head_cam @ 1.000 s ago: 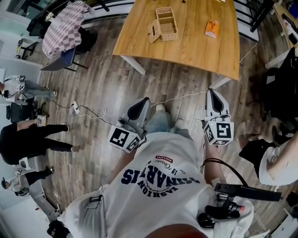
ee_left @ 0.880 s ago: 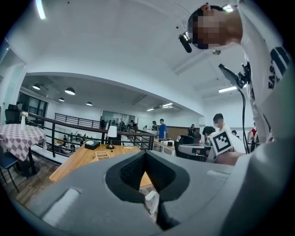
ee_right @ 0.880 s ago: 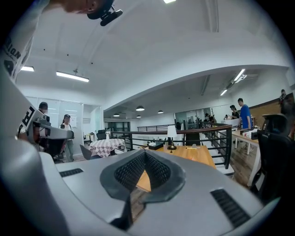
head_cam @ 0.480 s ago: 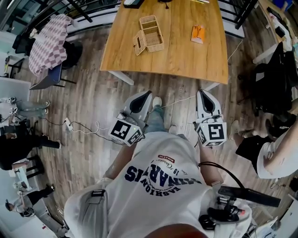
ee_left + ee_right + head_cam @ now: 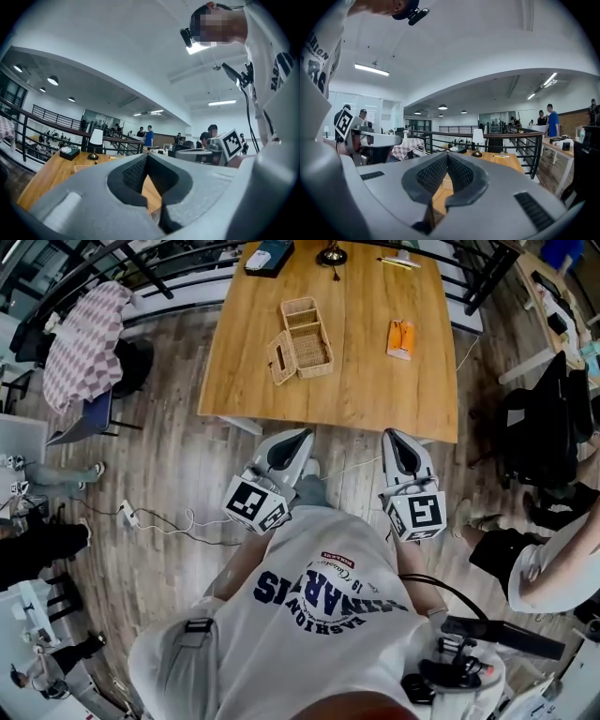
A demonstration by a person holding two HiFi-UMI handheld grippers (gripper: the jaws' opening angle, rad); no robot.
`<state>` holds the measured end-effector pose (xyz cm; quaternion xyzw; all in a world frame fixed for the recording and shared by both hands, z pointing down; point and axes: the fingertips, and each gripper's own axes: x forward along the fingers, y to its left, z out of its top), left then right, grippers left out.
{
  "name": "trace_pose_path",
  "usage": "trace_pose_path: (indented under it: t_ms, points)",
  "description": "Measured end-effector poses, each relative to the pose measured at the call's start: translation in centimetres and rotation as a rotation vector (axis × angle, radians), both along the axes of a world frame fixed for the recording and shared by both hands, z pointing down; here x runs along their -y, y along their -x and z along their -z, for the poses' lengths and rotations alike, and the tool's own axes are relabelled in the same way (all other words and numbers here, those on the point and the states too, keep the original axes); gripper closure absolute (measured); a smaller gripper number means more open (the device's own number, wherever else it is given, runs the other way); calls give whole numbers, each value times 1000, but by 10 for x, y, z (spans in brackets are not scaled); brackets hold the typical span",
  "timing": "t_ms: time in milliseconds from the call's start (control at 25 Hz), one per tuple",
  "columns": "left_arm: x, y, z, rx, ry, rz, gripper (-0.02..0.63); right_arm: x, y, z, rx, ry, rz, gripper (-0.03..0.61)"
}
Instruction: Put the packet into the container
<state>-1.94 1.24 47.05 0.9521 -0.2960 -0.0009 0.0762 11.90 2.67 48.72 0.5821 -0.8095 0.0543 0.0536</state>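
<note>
A wicker container (image 5: pixel 307 334) with its lid (image 5: pixel 279 357) swung open to the left stands on the wooden table (image 5: pixel 356 390). To its right on the same table lies an orange packet (image 5: pixel 401 338). My left gripper (image 5: pixel 306 433) and right gripper (image 5: pixel 388 433) are held side by side just short of the table's near edge, both pointing at it. Each is shut with nothing between its jaws. In the left gripper view the left gripper's (image 5: pixel 146 155) jaws meet over the tabletop. The right gripper (image 5: pixel 447 154) shows the same in the right gripper view.
A black box (image 5: pixel 269 257), a small lamp (image 5: pixel 330 253) and a pen (image 5: pixel 400 262) sit at the table's far end. A chair with a checkered cloth (image 5: pixel 80 343) stands at the left, dark chairs (image 5: pixel 534 427) and a person (image 5: pixel 548 563) at the right. A cable (image 5: pixel 159 519) lies on the floor.
Both grippers have moved forward to the table's near edge, still shut. The table, container and packet now lie closer in the head view.
</note>
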Motion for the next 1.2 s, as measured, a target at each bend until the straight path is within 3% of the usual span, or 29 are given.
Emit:
trace_pose_path:
  t_ms: [280,640,920,1200]
  points:
    - [64,25,7,-17,0,-40,614,57,29,4,-19,19,-29,569]
    - [119,33,5,14,-46,-161,614,100,42,0,-12,20,-128,569]
    - [132,28,0,-35,12,-176,615,110,40,-5,-27,43,-147,569]
    - [143,11,-5,16,8,-170,614,143,28,-12,-8,63,-101,569]
